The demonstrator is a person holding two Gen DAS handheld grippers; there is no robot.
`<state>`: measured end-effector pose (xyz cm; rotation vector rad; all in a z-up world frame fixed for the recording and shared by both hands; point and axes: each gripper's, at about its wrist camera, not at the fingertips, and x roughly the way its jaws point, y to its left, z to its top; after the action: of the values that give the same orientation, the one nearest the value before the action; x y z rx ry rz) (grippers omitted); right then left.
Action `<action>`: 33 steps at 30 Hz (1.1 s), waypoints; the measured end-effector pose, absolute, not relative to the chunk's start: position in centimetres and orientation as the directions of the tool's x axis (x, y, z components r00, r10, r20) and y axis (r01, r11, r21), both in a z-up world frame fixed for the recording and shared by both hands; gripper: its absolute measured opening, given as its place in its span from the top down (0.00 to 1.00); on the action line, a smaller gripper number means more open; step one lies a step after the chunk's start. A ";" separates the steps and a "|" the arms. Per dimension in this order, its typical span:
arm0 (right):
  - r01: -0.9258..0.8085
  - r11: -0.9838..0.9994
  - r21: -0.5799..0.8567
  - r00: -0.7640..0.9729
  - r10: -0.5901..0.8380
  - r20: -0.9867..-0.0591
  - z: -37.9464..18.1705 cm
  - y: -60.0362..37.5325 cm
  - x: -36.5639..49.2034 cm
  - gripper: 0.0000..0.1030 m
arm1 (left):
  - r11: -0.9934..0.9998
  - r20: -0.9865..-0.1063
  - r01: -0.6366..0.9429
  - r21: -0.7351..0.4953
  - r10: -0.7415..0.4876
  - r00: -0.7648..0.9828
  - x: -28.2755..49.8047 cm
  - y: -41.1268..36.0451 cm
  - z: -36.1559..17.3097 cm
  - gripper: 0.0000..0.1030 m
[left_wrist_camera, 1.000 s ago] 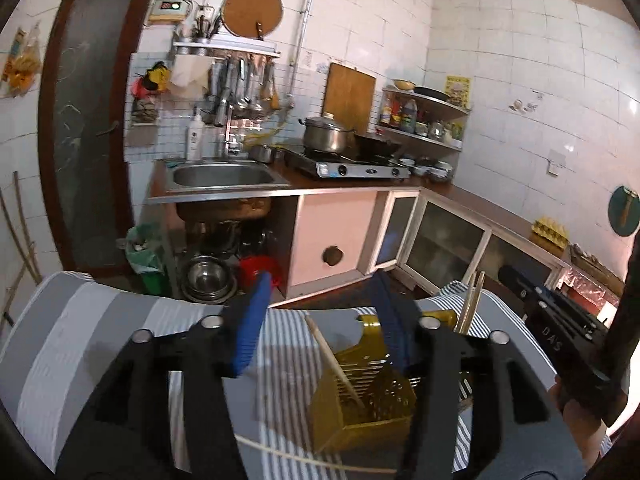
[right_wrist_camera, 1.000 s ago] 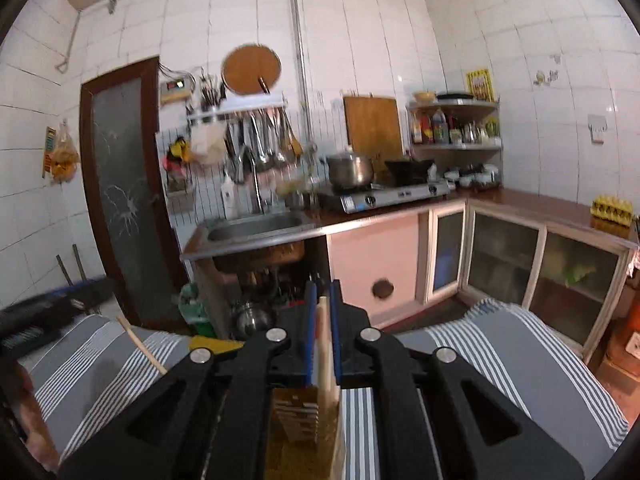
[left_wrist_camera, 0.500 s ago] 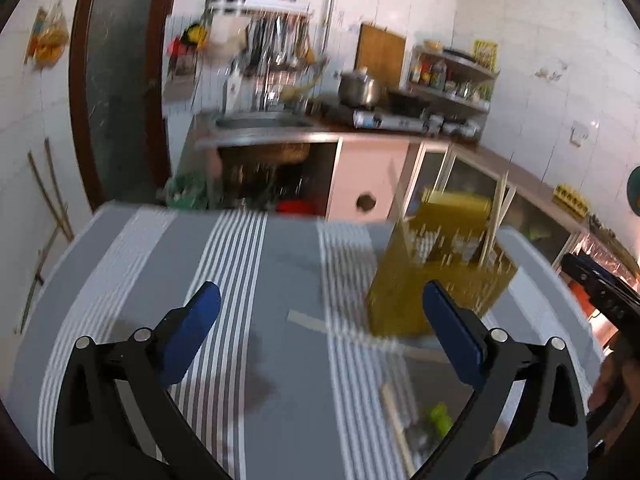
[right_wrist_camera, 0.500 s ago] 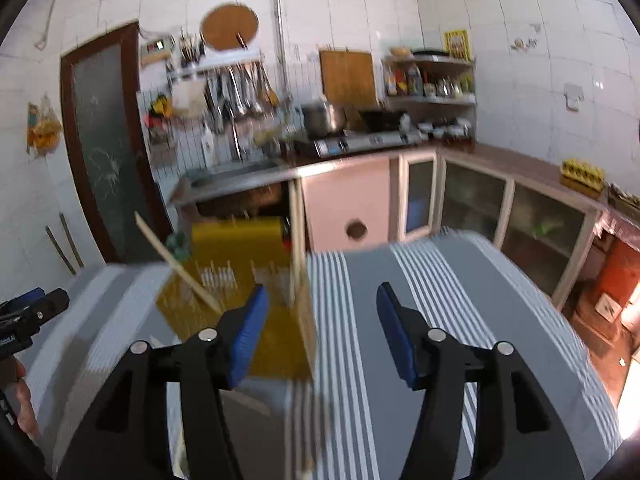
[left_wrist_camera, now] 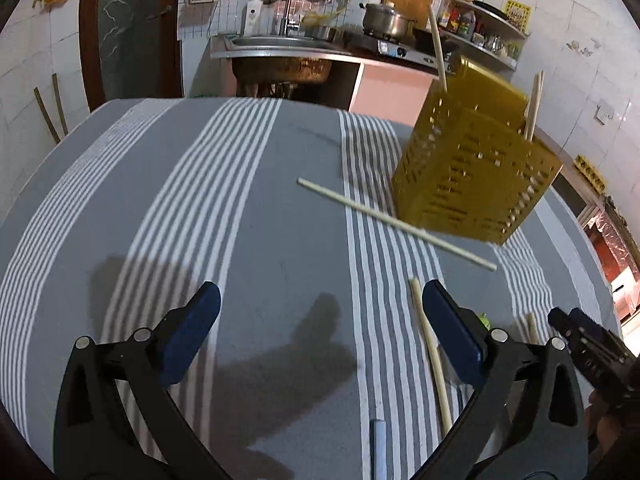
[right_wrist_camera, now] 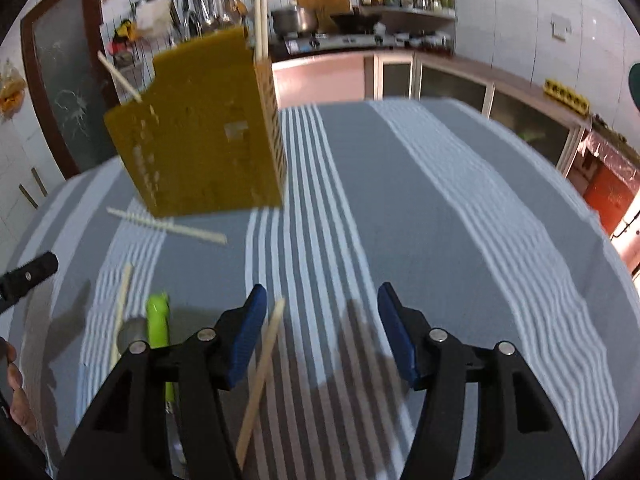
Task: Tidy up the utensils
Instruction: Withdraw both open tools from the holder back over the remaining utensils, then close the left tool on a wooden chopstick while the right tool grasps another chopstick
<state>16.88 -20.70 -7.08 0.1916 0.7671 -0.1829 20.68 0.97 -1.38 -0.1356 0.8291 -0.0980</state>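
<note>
A yellow perforated utensil holder (left_wrist_camera: 476,168) (right_wrist_camera: 200,128) stands on the grey striped cloth with a few chopsticks poking out of its top. One loose chopstick (left_wrist_camera: 396,224) (right_wrist_camera: 168,226) lies just in front of it. My left gripper (left_wrist_camera: 320,292) hangs open and wide above bare cloth, and another chopstick (left_wrist_camera: 432,356) lies beside its right finger. My right gripper (right_wrist_camera: 323,291) is open with nothing between its fingers. A chopstick (right_wrist_camera: 262,372) lies by its left finger, and a green-handled utensil (right_wrist_camera: 158,320) and one more chopstick (right_wrist_camera: 122,312) lie further left.
The striped cloth (left_wrist_camera: 240,240) covers a rounded table. A grey-blue handle (left_wrist_camera: 378,452) lies at the near edge. Beyond the table are a sink counter (left_wrist_camera: 280,46), pink cabinets (right_wrist_camera: 320,80) and a dark door (left_wrist_camera: 132,28). A person's hand (right_wrist_camera: 16,400) shows at the left.
Both grippers have opened and drawn back from the yellow holder, which the right one was shut on. Both have sunk toward the cloth and now look down on it.
</note>
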 end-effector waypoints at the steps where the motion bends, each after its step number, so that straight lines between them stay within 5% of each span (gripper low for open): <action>1: 0.234 0.966 0.108 0.697 -0.089 -0.712 -7.5 -20.6 16.8 0.44 | 0.988 -0.733 0.034 -0.152 -0.136 0.667 20.7 0.8 -1.8 0.05; 26: 0.219 0.972 0.087 0.668 -0.085 -0.740 -9.2 -18.3 16.4 0.40 | 0.994 -0.820 0.078 -0.078 -0.108 0.562 22.1 -4.9 -4.4 0.05; 31: 0.216 0.972 0.094 0.671 -0.078 -0.737 -9.3 -18.3 16.5 0.40 | 0.994 -0.833 0.081 -0.071 -0.104 0.544 22.4 -5.2 -5.1 0.20; 33: 0.217 0.972 0.087 0.670 -0.083 -0.738 -9.3 -18.3 16.4 0.40 | 0.992 -0.829 0.095 -0.082 -0.121 0.547 22.2 -5.1 -4.9 0.37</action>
<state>16.44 -18.33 -9.33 0.1728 0.8200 -0.1701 22.25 -5.14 -4.92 -0.0282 0.9843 -0.1281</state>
